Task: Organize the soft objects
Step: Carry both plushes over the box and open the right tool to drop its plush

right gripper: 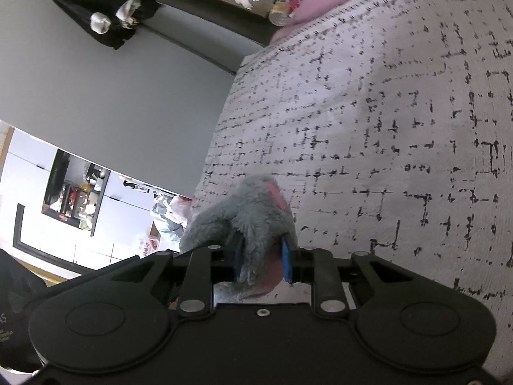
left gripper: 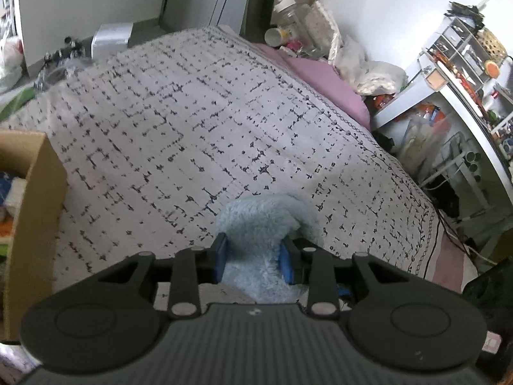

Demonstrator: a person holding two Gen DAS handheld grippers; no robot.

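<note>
My left gripper (left gripper: 254,256) is shut on a light blue fluffy plush (left gripper: 263,221), held above the bed's patterned grey blanket (left gripper: 198,112). My right gripper (right gripper: 263,258) is shut on a grey plush with a pink patch (right gripper: 253,211), held over the blanket (right gripper: 384,128) near the bed's edge. An open cardboard box (left gripper: 35,211) with several soft items inside stands at the left of the left wrist view.
A pink pillow (left gripper: 330,83) and bottles and clutter (left gripper: 295,22) lie at the bed's far end. A cluttered white shelf unit (left gripper: 458,73) stands right of the bed. In the right wrist view a grey wall (right gripper: 112,89) borders the bed.
</note>
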